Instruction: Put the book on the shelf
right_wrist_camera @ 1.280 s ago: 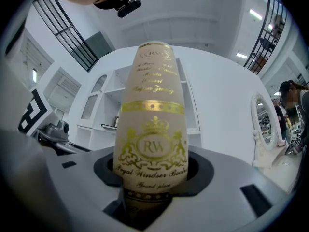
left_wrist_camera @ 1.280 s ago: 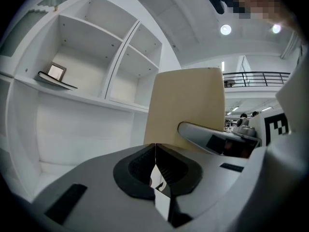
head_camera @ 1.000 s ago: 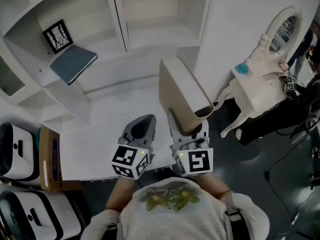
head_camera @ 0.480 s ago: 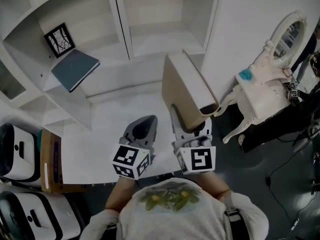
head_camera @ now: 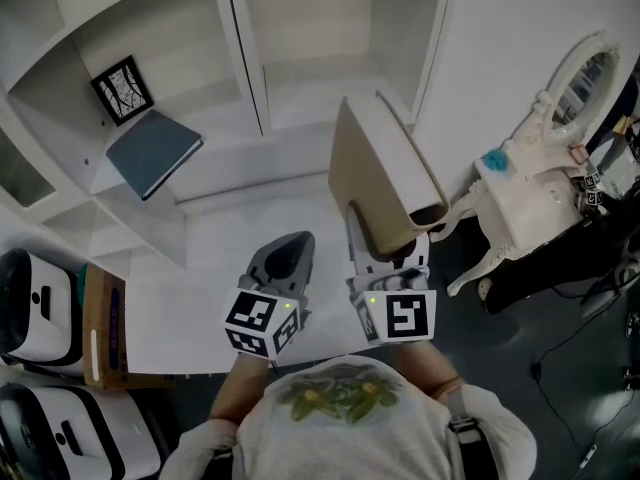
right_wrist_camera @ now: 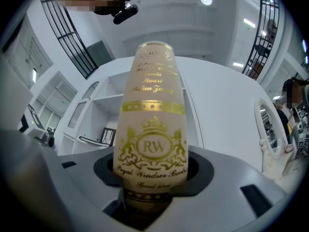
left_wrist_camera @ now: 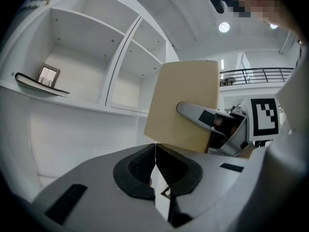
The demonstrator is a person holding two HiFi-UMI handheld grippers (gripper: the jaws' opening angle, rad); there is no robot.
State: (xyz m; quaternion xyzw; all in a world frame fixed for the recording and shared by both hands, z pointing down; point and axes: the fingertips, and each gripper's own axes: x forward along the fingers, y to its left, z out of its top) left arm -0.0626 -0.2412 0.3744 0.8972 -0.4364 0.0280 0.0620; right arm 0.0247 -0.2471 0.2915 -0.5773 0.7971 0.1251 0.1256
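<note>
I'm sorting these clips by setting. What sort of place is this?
Probably a mock-up home room inside a large hall: white shelves with a picture frame, an ornate dressing table with a mirror, yet a balcony railing overhead.

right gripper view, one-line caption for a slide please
Right tool grips a beige book by its gold-lettered spine, white shelf behind.

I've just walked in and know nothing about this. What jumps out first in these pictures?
A big beige book, gold RW crest on its spine, stands clamped in the right gripper before a white shelf unit. On its left shelf lies a blue-grey book beside a small framed picture.
</note>
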